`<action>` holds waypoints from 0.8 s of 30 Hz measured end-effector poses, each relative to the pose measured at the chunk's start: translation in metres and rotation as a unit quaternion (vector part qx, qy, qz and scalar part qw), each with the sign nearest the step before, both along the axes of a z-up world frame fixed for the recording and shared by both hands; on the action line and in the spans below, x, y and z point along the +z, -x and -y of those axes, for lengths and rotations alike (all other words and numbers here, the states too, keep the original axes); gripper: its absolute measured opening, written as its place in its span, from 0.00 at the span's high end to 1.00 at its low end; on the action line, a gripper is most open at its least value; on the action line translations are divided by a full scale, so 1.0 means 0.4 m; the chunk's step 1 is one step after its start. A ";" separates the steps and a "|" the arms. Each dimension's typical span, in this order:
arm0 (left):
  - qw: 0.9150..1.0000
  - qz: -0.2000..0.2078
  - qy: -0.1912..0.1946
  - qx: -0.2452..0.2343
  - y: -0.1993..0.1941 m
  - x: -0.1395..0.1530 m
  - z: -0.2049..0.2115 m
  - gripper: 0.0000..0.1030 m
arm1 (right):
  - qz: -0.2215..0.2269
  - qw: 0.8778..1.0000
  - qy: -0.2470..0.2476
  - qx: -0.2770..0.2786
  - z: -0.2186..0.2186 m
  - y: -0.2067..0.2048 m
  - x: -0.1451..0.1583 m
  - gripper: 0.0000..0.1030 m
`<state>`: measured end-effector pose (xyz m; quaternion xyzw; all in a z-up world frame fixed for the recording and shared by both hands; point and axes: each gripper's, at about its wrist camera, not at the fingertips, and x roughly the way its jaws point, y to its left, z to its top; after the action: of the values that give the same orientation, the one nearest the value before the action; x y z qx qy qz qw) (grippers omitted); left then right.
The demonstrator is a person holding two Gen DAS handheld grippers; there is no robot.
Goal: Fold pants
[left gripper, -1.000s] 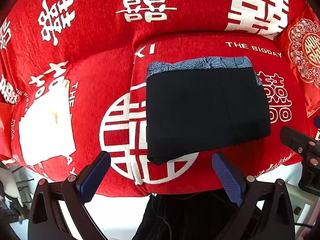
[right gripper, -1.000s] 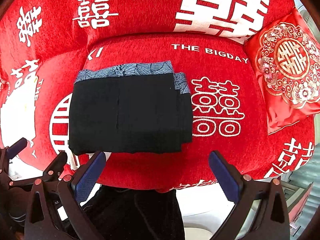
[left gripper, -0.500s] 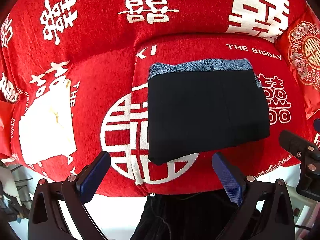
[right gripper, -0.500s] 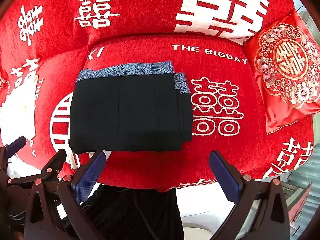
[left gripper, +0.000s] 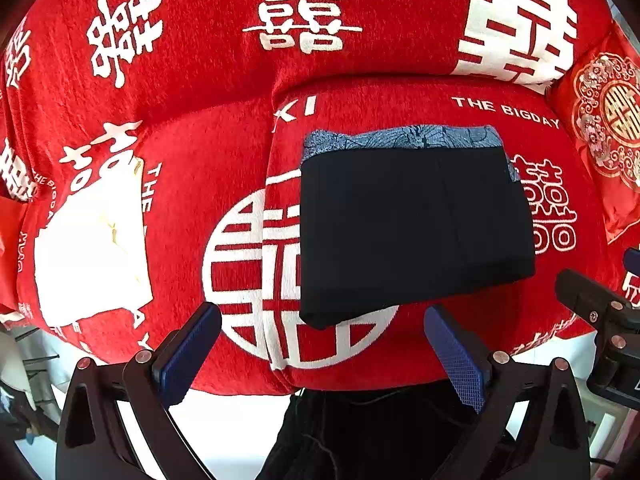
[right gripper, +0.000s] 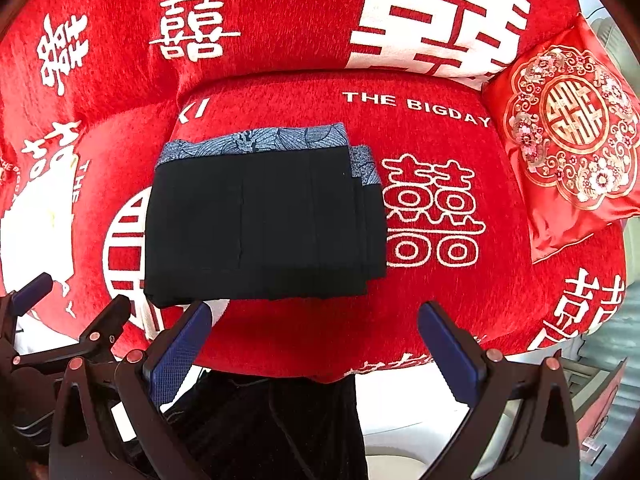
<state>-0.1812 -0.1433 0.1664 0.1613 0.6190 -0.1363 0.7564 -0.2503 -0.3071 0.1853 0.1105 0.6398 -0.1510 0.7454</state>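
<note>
The black pants (left gripper: pixel 412 232) lie folded into a flat rectangle on the red seat cushion (left gripper: pixel 400 100), their blue patterned waistband (left gripper: pixel 400 138) along the far edge. The right wrist view shows the same pants (right gripper: pixel 260 228) with stacked layers at their right side. My left gripper (left gripper: pixel 324 354) is open, held back from the cushion's front edge and touching nothing. My right gripper (right gripper: pixel 314 350) is also open and empty, just short of the pants' near edge. Its arm shows in the left wrist view at the right edge.
A red sofa cover with white characters (right gripper: pixel 432 20) spans the backrest. An embroidered red pillow (right gripper: pixel 568 136) leans at the right. A white folded cloth (left gripper: pixel 92 256) lies on the left cushion. Dark fabric (right gripper: pixel 272 428) hangs below the sofa front.
Both grippers have drawn back very slightly from the sofa. The pants lie where they were.
</note>
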 end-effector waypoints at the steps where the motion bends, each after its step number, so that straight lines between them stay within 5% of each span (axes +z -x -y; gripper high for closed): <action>1: 1.000 0.000 -0.001 0.000 0.002 -0.001 -0.002 0.01 | 0.000 1.000 0.000 0.000 -0.002 0.001 0.000 0.00; 24: 0.999 -0.016 -0.014 0.033 -0.007 -0.008 0.031 0.01 | -0.013 0.999 -0.022 0.031 0.068 -0.023 -0.031 0.00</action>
<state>-0.1782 -0.1557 0.1632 0.1485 0.6383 -0.1050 0.7480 -0.2411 -0.3344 0.1730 0.1048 0.6556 -0.1146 0.7390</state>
